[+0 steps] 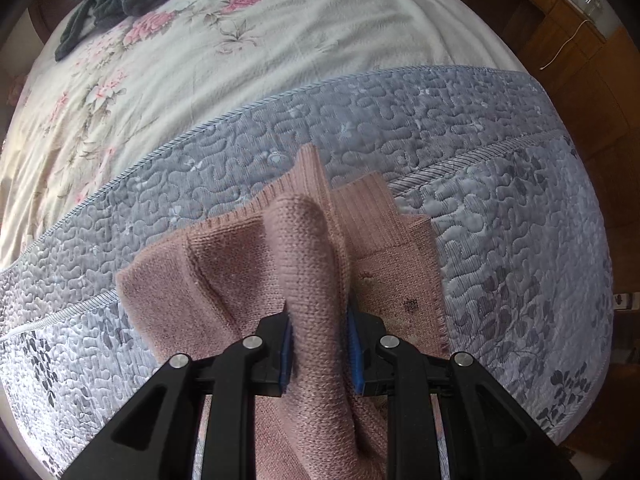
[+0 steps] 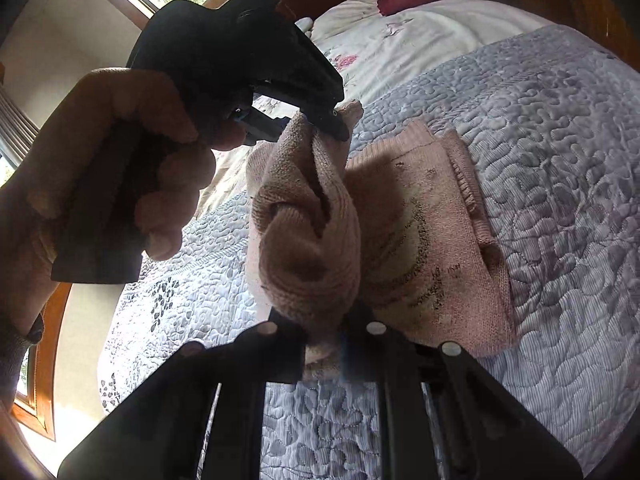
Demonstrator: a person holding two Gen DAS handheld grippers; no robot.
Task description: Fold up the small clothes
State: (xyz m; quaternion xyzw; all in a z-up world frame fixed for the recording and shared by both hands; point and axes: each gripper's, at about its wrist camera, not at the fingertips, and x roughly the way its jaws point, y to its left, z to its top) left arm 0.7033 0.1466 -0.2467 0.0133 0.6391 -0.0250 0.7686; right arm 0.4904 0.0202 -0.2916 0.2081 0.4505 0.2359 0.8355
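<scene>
Above the grey quilt (image 1: 500, 128) I have both grippers, left (image 1: 320, 344) and right (image 2: 338, 334), clamped on the pink sweater (image 1: 308, 240); I'd lay this raised fold down evenly, edges matched.

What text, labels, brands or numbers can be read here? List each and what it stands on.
None can be read.
The pink knitted garment carries dark marks on its flat part; they look like a pattern or lettering, but are too blurred and creased to read.
The grey quilt and floral sheet show only patterns.
</scene>
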